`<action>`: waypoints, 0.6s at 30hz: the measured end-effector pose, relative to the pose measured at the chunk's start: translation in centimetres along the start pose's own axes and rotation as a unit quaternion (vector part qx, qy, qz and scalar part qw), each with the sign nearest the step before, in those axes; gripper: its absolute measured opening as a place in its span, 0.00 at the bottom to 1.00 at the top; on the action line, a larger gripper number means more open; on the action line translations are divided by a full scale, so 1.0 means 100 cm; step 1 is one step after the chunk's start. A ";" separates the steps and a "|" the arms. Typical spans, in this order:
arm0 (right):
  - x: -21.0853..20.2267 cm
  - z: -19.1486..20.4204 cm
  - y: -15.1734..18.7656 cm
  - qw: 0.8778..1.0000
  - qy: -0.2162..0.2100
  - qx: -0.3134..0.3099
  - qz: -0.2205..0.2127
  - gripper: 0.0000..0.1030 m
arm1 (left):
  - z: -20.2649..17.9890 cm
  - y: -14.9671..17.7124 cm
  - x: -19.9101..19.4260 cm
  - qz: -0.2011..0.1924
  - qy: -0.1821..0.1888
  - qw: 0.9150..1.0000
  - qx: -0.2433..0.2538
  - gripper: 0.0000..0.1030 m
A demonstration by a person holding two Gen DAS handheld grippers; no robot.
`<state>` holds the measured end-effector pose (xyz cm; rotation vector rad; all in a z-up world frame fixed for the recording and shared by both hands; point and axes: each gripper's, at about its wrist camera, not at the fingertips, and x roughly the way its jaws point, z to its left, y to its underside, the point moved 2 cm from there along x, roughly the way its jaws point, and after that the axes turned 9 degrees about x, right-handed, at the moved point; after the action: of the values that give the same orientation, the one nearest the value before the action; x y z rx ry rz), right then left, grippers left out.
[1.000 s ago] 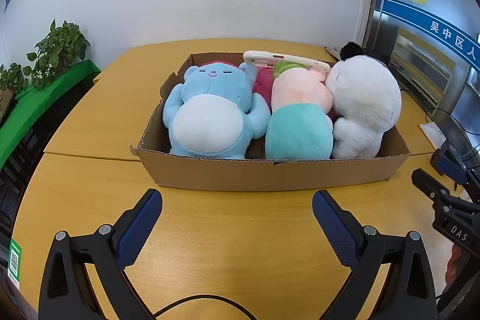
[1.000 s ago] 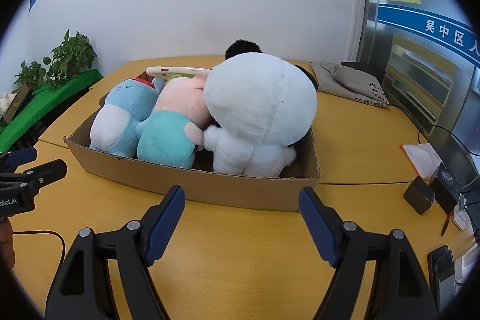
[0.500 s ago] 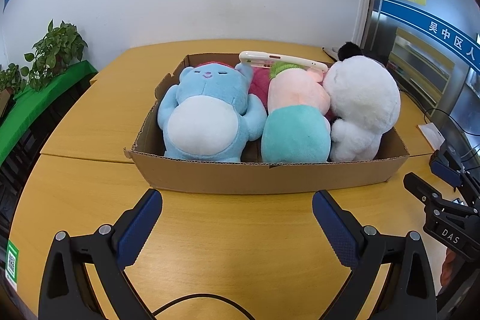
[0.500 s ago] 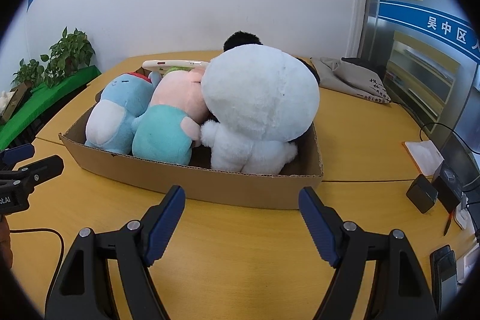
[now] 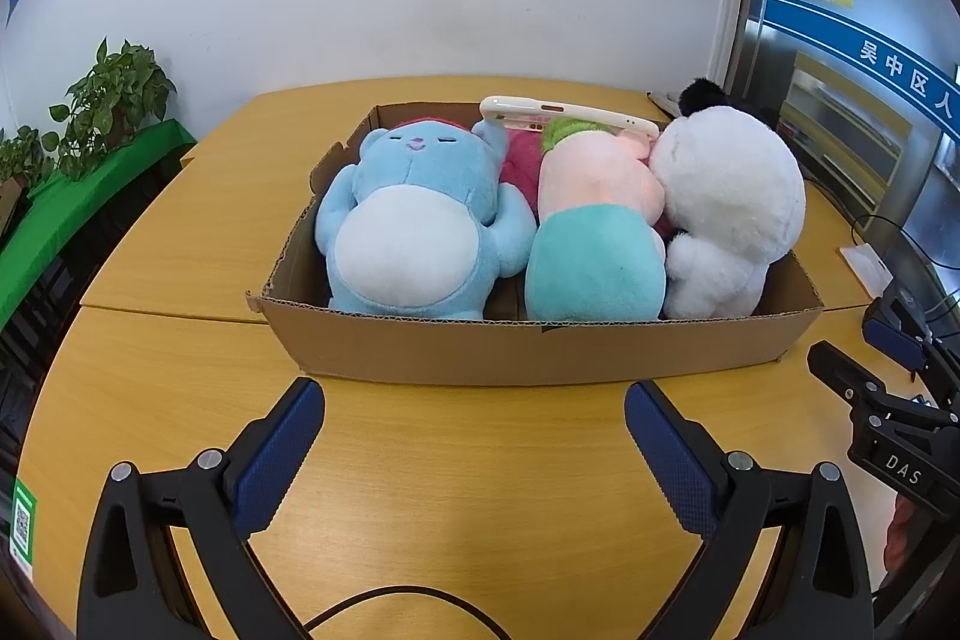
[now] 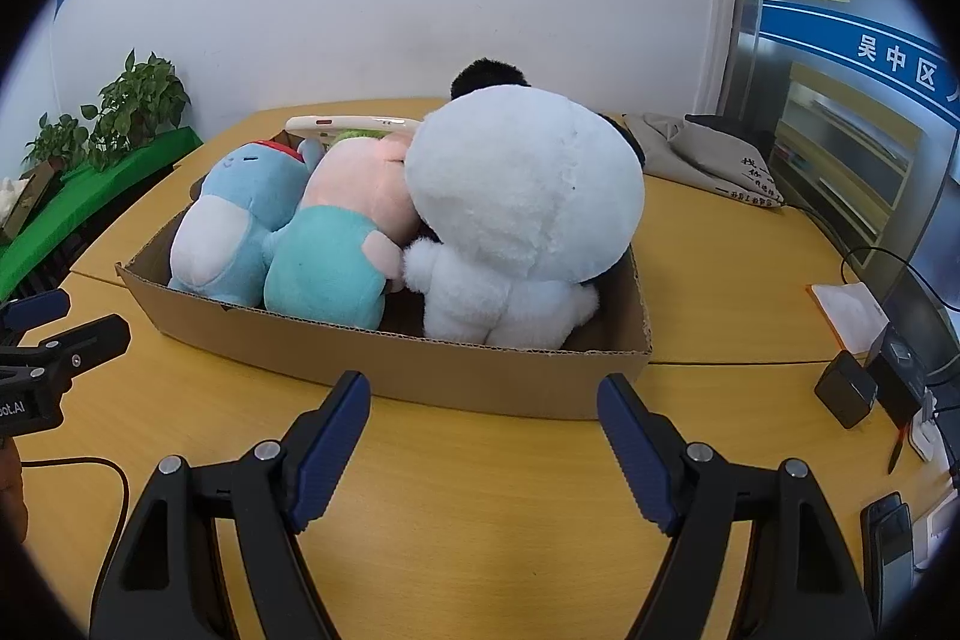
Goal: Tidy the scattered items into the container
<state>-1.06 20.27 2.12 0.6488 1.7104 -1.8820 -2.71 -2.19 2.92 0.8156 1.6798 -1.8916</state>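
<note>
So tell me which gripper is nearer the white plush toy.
Right. The right gripper sits just in front of the white plush toy; the left gripper faces the box's middle, the toy off to its right.

A yellow wooden table (image 5: 180,244), built of sections with a seam running across it, is seen carrying a shallow cardboard box (image 5: 540,349) near its middle. To the far right of the box a grey cloth bag (image 6: 708,154) is laid on the tabletop, while a white notepad (image 6: 846,307), a small black cube (image 6: 846,391) and a dark phone-like device (image 6: 891,532) are gathered along the right edge. A thin black cable (image 6: 90,466) is trailed over the near left part of the surface.
</note>
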 end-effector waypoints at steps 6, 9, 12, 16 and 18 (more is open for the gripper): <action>0.001 0.001 0.000 1.000 -0.001 0.000 0.001 0.76 | -0.001 0.001 0.002 0.004 0.004 1.000 -0.001 0.99; 0.002 0.002 0.001 1.000 -0.001 0.000 0.003 0.76 | -0.002 0.001 0.003 0.005 0.006 1.000 -0.003 0.99; 0.002 0.003 0.001 1.000 -0.002 0.000 0.002 0.76 | -0.002 0.002 0.004 0.007 0.008 1.000 -0.004 1.00; 0.003 0.002 0.001 1.000 -0.001 0.002 0.003 0.76 | -0.003 0.002 0.005 0.009 0.011 1.000 -0.006 1.00; 0.003 0.001 0.001 1.000 -0.001 0.004 0.003 0.76 | -0.003 0.002 0.006 0.009 0.013 1.000 -0.007 1.00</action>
<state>-1.23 20.16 1.87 0.6546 1.7001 -1.8857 -2.92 -1.88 2.35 0.8503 1.6931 -1.8619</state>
